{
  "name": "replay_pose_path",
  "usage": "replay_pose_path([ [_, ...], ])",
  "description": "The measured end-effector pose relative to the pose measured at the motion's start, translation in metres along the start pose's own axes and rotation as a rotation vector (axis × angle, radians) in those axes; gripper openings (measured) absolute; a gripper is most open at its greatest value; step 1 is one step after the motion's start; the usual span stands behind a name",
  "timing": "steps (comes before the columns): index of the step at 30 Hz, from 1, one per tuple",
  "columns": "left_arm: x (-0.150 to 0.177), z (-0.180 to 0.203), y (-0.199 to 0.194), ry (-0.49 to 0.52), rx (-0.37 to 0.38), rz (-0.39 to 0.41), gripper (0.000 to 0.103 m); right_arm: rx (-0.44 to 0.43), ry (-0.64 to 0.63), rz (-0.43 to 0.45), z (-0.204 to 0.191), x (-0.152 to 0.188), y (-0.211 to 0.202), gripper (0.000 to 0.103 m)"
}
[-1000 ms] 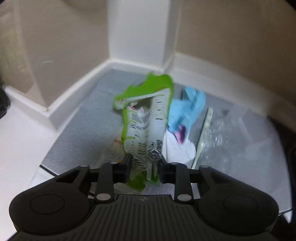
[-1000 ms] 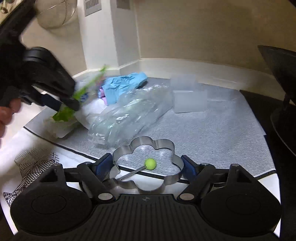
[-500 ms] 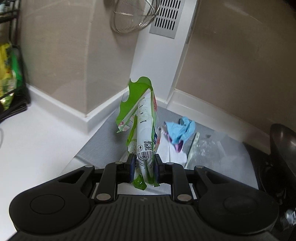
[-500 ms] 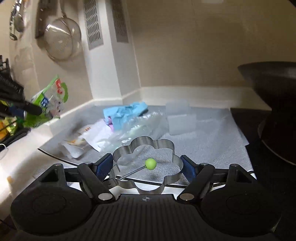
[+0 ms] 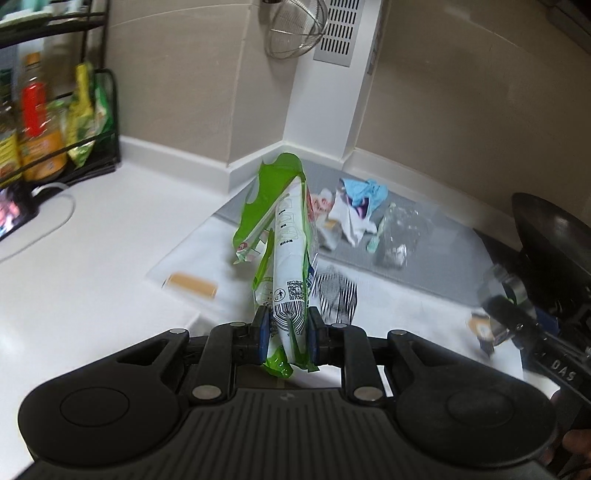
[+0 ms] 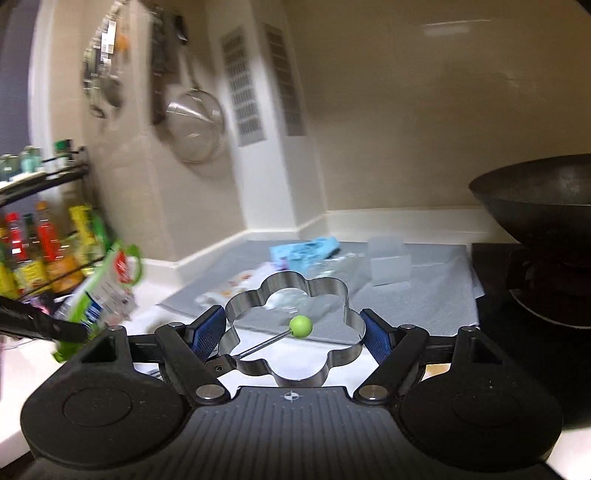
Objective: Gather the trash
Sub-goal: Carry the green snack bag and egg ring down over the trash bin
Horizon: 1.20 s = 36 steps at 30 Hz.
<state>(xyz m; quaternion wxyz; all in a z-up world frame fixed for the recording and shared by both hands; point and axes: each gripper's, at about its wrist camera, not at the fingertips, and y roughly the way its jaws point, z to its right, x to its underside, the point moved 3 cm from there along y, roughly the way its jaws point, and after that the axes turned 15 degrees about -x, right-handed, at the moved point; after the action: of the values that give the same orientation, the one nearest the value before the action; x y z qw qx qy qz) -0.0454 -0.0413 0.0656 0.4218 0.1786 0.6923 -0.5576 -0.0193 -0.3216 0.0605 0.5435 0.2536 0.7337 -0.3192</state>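
Pinching the lower end of a green and white snack wrapper (image 5: 284,266), the left tool (image 5: 284,332) has its blue pads pressed against both sides of the crumpled packet, which stands up and leans away above the white tabletop (image 5: 92,258). Beyond it lies a grey mat (image 5: 443,251) in the corner, carrying the remaining trash: a blue glove (image 5: 365,190), a white wrapper (image 5: 351,221) touching it, and crumpled clear plastic (image 5: 400,236) just beside those. A small tan packet (image 5: 192,288) lies on the tabletop left of the held wrapper, and a striped paper (image 5: 336,291) sits right of it. A black rack of bottles (image 5: 48,122) stands at the far left, with a wire strainer (image 5: 295,33) hanging on the wall. The right tool (image 6: 293,334) is spread wide yet clamped on a flower-shaped metal ring (image 6: 291,332) with a green knob (image 6: 300,326) on a thin rod, both pads touching the ring's outer sides. Past it the same mat holds the glove and a clear plastic box (image 6: 389,266); a dark wok (image 6: 535,199) looms on the right, partly hiding the mat's edge. The left tool with its wrapper shows blurred at the left.
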Motion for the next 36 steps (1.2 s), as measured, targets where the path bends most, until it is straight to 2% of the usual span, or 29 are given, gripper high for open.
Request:
replay_pose_path([
  [6, 0.047, -0.024, -0.035, -0.004, -0.025, 0.016, 0.022, -0.109, -0.041, -0.047, -0.046, 0.017, -0.028, 0.081],
  [14, 0.101, -0.042, -0.059, -0.016, -0.016, -0.024, 0.022, -0.197, -0.075, -0.191, -0.087, 0.057, -0.044, 0.081],
  [26, 0.163, -0.044, -0.064, 0.016, -0.043, -0.083, 0.022, -0.201, -0.060, -0.346, -0.100, 0.106, -0.048, 0.081],
  [36, 0.183, -0.034, -0.054, 0.048, -0.049, -0.130, 0.022, -0.199, -0.047, -0.405, -0.097, 0.124, -0.040, 0.081],
])
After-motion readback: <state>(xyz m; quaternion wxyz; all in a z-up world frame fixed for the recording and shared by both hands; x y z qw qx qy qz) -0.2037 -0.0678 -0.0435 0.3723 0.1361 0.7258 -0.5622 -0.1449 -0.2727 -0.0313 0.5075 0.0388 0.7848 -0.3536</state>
